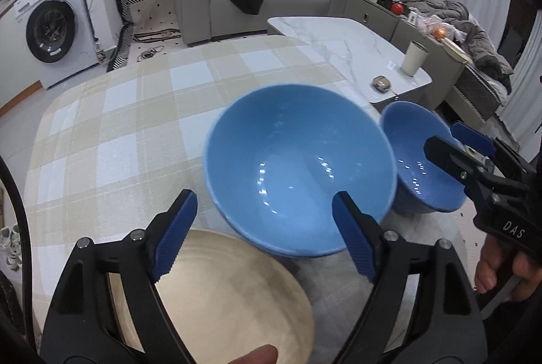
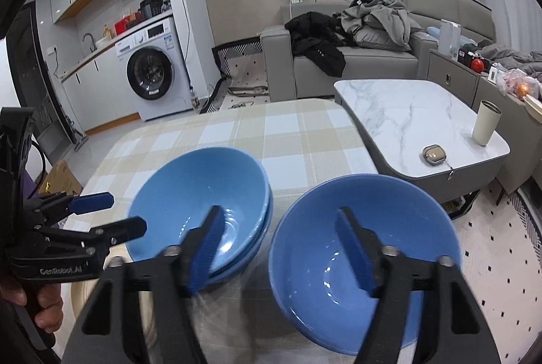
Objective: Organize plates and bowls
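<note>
Here the landmark is the stacked bowls (image 2: 200, 215): two blue bowls nested, as the right wrist view shows by the doubled rim, standing on the checked tablecloth (image 1: 135, 113). The single bowl (image 2: 362, 259) stands just beside the stack on its right, rims near but apart. The cream plate (image 1: 220, 299) lies in front of the stack, its far edge tucked under the stack's near rim as seen from the left wrist.

The left gripper (image 1: 261, 235) is spread wide and grips nothing; its right finger overlaps the stack's near rim, its left finger hangs over the plate. The right gripper (image 2: 281, 249) is likewise spread and empty, straddling the gap between stack and single bowl, its right finger over that bowl's hollow.

The single bowl lies straight ahead of the right gripper, so that hand seems the nearer one to lift it onto the stack. Beyond the stack the cloth is bare; the marble table (image 2: 406, 113) with its cup (image 2: 486, 123) stands well apart.
</note>
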Demonstrator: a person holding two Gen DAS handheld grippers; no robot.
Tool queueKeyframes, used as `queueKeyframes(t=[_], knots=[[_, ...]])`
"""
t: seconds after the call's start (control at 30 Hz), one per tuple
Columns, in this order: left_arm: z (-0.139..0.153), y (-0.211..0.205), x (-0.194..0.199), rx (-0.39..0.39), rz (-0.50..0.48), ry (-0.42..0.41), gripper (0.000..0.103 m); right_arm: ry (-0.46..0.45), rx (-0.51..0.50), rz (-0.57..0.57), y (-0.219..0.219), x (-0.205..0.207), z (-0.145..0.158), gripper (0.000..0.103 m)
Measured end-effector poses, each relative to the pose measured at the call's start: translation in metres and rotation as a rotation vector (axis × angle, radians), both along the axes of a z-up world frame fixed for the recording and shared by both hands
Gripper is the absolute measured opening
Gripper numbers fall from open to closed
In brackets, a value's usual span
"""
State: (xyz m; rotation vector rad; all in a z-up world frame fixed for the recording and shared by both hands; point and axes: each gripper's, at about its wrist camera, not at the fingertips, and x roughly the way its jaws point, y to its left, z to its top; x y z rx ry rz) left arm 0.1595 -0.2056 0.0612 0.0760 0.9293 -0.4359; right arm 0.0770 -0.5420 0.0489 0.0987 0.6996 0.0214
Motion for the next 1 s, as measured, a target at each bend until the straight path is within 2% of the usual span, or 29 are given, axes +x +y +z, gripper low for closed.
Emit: queueKeyframes(t=[0.07,0.13,0.17,0.2,0.53,0.9,0.97,1.0], knots=[[0.003,-0.006,-0.005,-0.025,-0.018,0.013,0.086,-0.018,0.005,-0.010,-0.009,-0.008,0.005,0.090],[0.006,-0.013,-0.010,-0.041,-0.035,0.017,0.091,-0.030,0.016,-0.021,-0.017,-0.016,0.010,0.098],[0.008,-0.016,-0.013,-0.052,-0.043,0.017,0.099,-0.036,0.023,-0.026,-0.021,-0.020,0.012,0.102],[0.009,-0.020,-0.015,-0.061,-0.047,0.016,0.102,-0.044,0.029,-0.030,-0.026,-0.023,0.014,0.102],[0.014,-0.057,-0.035,-0.065,-0.083,0.027,0.102,-0.098,0.083,-0.113,-0.069,-0.052,0.020,0.102],[0.003,-0.091,-0.042,-0.097,-0.111,0.068,0.102,-0.081,0.128,-0.199,-0.117,-0.066,0.012,0.102],[0.002,-0.098,-0.044,-0.102,-0.123,0.074,0.098,-0.069,0.131,-0.212,-0.124,-0.067,0.008,0.102],[0.002,-0.101,-0.045,-0.102,-0.130,0.076,0.092,-0.063,0.132,-0.216,-0.126,-0.067,0.006,0.102]])
